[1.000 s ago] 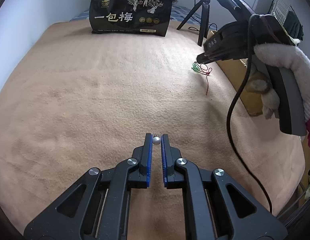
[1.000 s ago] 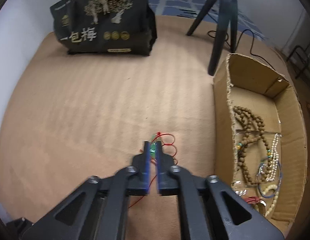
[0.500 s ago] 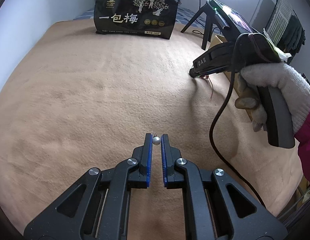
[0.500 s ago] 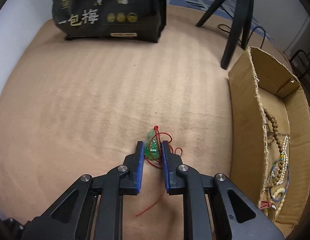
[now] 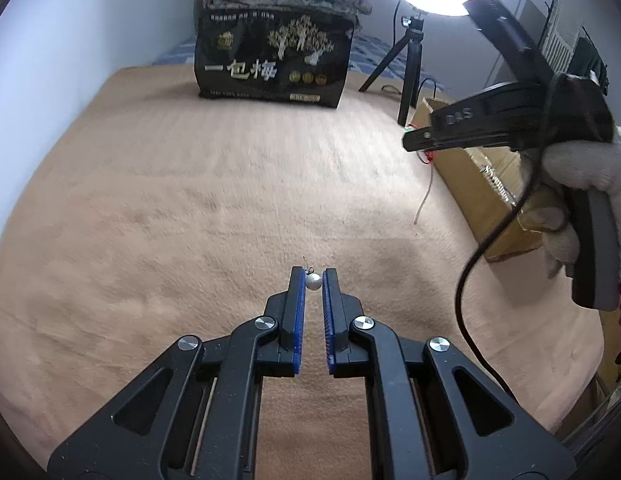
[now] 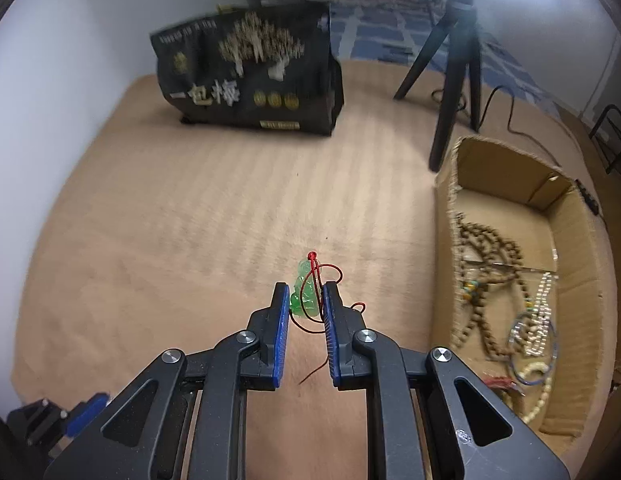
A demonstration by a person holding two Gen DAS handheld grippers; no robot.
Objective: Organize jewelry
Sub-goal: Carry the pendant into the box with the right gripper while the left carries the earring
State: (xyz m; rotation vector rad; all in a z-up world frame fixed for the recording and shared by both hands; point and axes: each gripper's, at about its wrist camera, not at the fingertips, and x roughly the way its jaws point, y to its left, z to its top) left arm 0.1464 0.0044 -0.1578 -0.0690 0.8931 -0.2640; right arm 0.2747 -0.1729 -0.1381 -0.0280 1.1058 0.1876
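- Your left gripper (image 5: 313,280) pinches a pearl earring (image 5: 313,281) at lower centre — not yet stored.
- Your right gripper (image 6: 306,300) has just been closing on the green pendant (image 6: 304,292); the jaws now clamp it, red cord (image 6: 330,276) trailing.
- The cardboard box (image 6: 444,216) at right already holds bead strands (image 6: 486,248) — two pieces remain to deposit.

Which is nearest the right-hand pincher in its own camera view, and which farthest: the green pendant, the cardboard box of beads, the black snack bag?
1. Green pendant: gripped between the right gripper fingers, red cord trailing.
2. Cardboard box: to its right on the tan blanket, holding bead strings.
3. Black snack bag: standing at the blanket's far end, up and left.
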